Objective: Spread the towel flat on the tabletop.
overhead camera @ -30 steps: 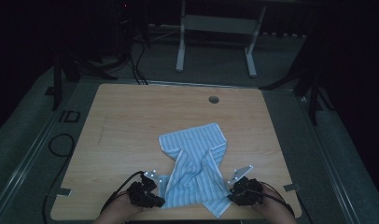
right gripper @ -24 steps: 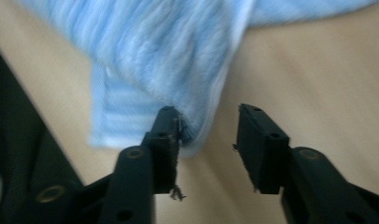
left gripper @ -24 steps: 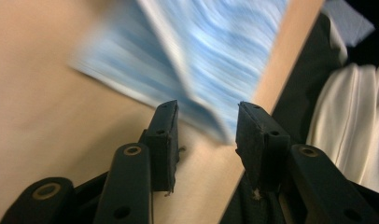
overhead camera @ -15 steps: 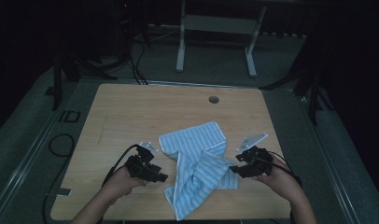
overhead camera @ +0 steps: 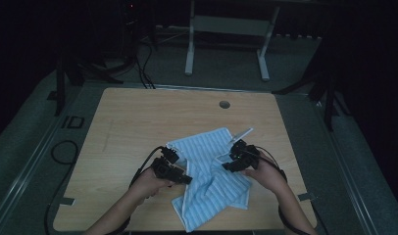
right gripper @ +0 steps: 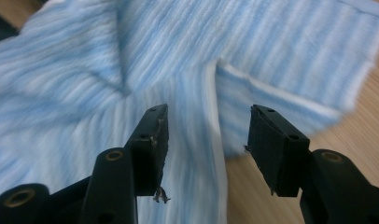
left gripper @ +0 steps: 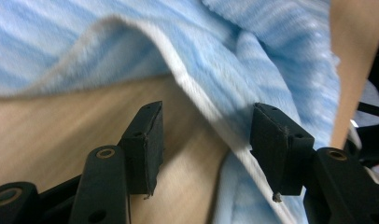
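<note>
1. Lying rumpled on the wooden table (overhead camera: 138, 117), the towel (overhead camera: 211, 188) ran its long axis from a far corner toward the person's edge, slanting slightly leftward as it came nearer; its near end reached that edge.
2. It was a soft, fleecy cloth in pale blue and white stripes with a narrow white hem, folded over itself in loose ridges around its middle.
3. The left gripper (overhead camera: 187, 179) sat at the towel's left edge, roughly halfway along it, held in the person's left hand (overhead camera: 153, 182).
4. In the left gripper view its black, blocky jaws stood apart with nothing between them; the towel's white hem (left gripper: 197, 93) ran just ahead of them over bare wood, and part of it rose in a raised fold (left gripper: 85, 51).
5. The right gripper (overhead camera: 226, 166) was at the towel's right side, opposite the left one, in the right hand (overhead camera: 263, 174).
6. In the right gripper view its jaws also stood spread and empty, above a hemmed flap (right gripper: 271, 98) of the towel, with table wood showing to the right of it.
7. A round hole (overhead camera: 224, 104) marked the table beyond the towel's far end, well apart from it.
8. Dark floor and a pale frame (overhead camera: 226, 29) lay past the table's far edge.
</note>
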The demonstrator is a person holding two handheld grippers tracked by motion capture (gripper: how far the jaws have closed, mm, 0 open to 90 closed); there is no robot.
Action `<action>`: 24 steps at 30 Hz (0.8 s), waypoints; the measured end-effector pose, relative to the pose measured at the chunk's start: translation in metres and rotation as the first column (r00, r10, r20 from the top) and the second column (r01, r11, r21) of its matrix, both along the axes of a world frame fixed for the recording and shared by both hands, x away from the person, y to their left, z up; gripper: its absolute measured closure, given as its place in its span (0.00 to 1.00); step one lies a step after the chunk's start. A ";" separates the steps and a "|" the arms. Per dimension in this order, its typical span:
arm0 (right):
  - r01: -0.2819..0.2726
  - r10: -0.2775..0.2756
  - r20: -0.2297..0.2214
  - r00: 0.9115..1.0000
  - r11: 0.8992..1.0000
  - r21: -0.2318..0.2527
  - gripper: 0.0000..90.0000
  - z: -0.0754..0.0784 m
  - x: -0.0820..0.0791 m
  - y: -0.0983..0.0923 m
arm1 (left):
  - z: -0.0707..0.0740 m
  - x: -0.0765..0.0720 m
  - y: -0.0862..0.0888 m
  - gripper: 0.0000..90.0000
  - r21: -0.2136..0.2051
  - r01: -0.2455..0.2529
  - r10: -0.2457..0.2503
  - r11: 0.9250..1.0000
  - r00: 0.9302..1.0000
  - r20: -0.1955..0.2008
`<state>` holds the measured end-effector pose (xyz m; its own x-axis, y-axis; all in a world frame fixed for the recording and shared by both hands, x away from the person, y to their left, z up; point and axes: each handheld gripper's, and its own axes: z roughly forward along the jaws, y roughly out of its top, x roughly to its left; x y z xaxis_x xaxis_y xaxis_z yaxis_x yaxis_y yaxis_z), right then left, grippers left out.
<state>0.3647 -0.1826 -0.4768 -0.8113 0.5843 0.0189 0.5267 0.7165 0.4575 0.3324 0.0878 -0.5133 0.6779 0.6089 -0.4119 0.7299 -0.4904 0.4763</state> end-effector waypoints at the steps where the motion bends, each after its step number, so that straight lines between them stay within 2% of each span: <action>1: 0.000 0.000 0.000 1.000 1.000 0.000 0.53 0.000 0.000 0.000 | 0.000 0.000 0.000 0.50 0.000 0.000 0.000 1.000 1.000 0.000; 2: -0.010 0.010 -0.029 1.000 1.000 -0.002 0.53 -0.009 0.006 0.011 | -0.001 0.003 -0.005 0.50 0.000 0.003 -0.003 1.000 1.000 -0.003; 3: -0.010 0.010 -0.029 1.000 1.000 -0.002 0.53 -0.009 0.006 0.011 | -0.001 0.003 -0.005 0.50 0.000 0.003 -0.003 1.000 1.000 -0.003; 4: -0.020 0.019 -0.057 0.998 0.999 -0.028 0.53 -0.018 0.012 0.019 | -0.002 0.006 -0.010 0.50 0.000 0.006 -0.006 1.000 1.000 -0.008; 5: -0.020 0.019 -0.057 0.998 0.999 -0.028 0.53 -0.018 0.012 0.019 | -0.002 0.006 -0.010 0.50 0.000 0.006 -0.006 1.000 1.000 -0.008; 6: -0.017 0.012 -0.070 0.997 0.998 -0.060 0.54 -0.025 0.016 0.025 | -0.004 0.008 -0.014 0.50 0.004 0.021 -0.021 1.000 1.000 -0.008; 7: -0.017 0.012 -0.070 0.997 0.998 -0.060 0.54 -0.025 0.016 0.025 | -0.004 0.008 -0.014 0.50 0.004 0.021 -0.021 1.000 1.000 -0.008; 8: -0.016 0.009 -0.088 0.996 0.997 -0.078 0.63 -0.031 0.019 0.026 | -0.005 0.009 -0.018 0.54 0.007 0.035 -0.035 0.999 0.999 -0.010; 9: -0.016 0.009 -0.088 0.996 0.997 -0.078 0.63 -0.031 0.019 0.026 | -0.005 0.009 -0.018 0.56 0.007 0.035 -0.035 0.999 0.999 -0.010; 10: -0.041 0.031 -0.107 0.994 0.995 -0.092 0.72 -0.036 0.018 0.027 | -0.006 0.009 -0.019 0.63 0.010 0.046 -0.045 0.999 0.999 -0.011; 11: -0.041 0.031 -0.107 0.994 0.995 -0.092 0.72 -0.036 0.018 0.027 | -0.006 0.009 -0.020 0.63 0.009 0.054 -0.054 0.999 0.998 -0.013; 12: -0.068 0.056 -0.111 0.992 0.992 -0.108 0.84 -0.037 0.014 0.028 | -0.007 0.007 -0.021 0.76 0.021 0.074 -0.074 0.997 0.997 0.005; 13: -0.068 0.056 -0.111 0.992 0.992 -0.108 0.84 -0.037 0.014 0.028 | -0.007 0.007 -0.021 0.85 0.021 0.074 -0.074 0.997 0.997 0.005; 14: -0.078 0.068 -0.095 0.993 0.991 -0.108 0.92 -0.034 0.009 0.026 | -0.006 0.006 -0.020 0.93 0.026 0.088 -0.088 0.996 0.996 0.014; 15: -0.078 0.068 -0.095 0.993 0.991 -0.108 0.92 -0.034 0.009 0.026 | -0.006 0.006 -0.020 0.97 0.026 0.088 -0.088 0.996 0.996 0.014; 16: -0.076 0.070 -0.069 0.995 0.993 -0.096 0.94 -0.028 0.006 0.022 | -0.003 0.003 -0.019 0.98 0.031 0.093 -0.094 0.995 0.995 0.031; 17: -0.076 0.070 -0.069 0.995 0.993 -0.096 0.94 -0.028 0.006 0.022 | -0.003 0.003 -0.019 0.98 0.031 0.093 -0.094 0.995 0.995 0.031; 18: -0.061 0.058 -0.042 0.997 0.995 -0.073 0.95 -0.020 0.000 0.015 | 0.001 0.001 -0.017 0.99 0.029 0.100 -0.101 0.995 0.994 0.045; 20: -0.058 0.056 -0.032 0.998 0.996 -0.062 0.95 -0.017 -0.001 0.012 | 0.006 -0.002 -0.015 0.99 0.033 0.113 -0.115 0.993 0.992 0.057; 22: -0.033 0.033 0.013 0.999 0.999 -0.025 0.95 -0.002 -0.010 -0.004 | 0.014 -0.006 -0.010 0.99 0.021 0.116 -0.117 0.993 0.990 0.075; 23: -0.033 0.033 0.013 0.999 0.999 -0.025 0.95 -0.002 -0.010 -0.004 | 0.014 -0.006 -0.010 0.99 0.021 0.116 -0.117 0.993 0.990 0.075; 24: -0.013 0.012 0.038 0.999 1.000 0.004 0.95 0.008 -0.015 -0.016 | 0.018 -0.008 -0.007 0.99 0.015 0.110 -0.111 0.994 0.990 0.087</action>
